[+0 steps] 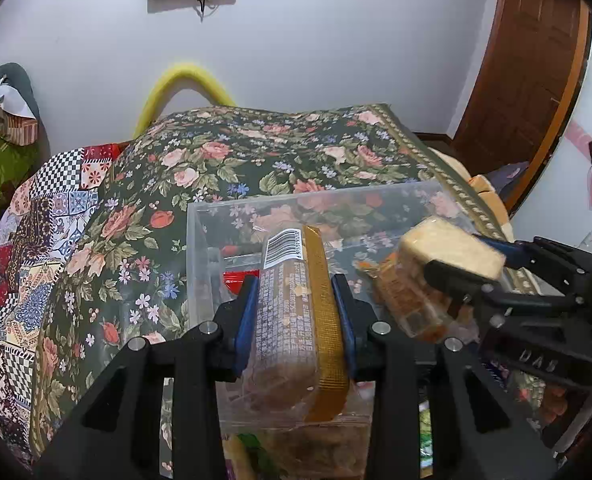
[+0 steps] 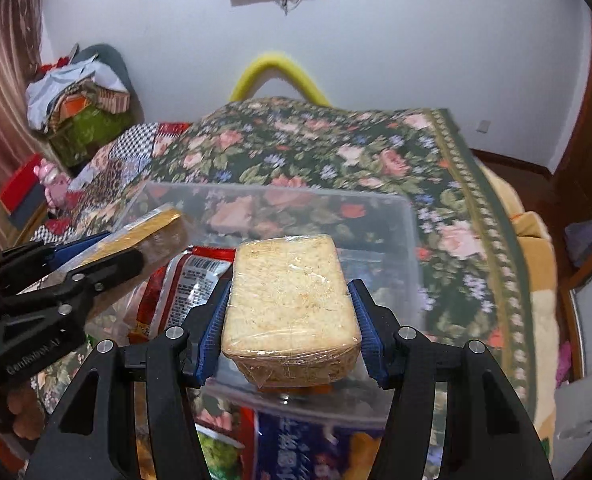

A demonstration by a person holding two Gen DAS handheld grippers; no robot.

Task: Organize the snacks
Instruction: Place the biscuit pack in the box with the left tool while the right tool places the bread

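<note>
Snacks are gathered at a clear plastic bin (image 1: 200,240) that sits on a bed under a floral bedspread (image 1: 256,152). The left tongs (image 1: 296,320) are clenched on a long packet with a gold edge and barcode (image 1: 296,304), held upright over the bin's near side. The right tongs (image 2: 290,332) grip a plastic-wrapped pale cake block (image 2: 292,300) above the bin's front wall. Inside the bin lies a red-and-silver snack bag (image 2: 188,280). More packets, one blue (image 2: 296,452), lie in front of the bin. A yellow curved tube (image 1: 184,84) stands behind the bed against the white wall.
</note>
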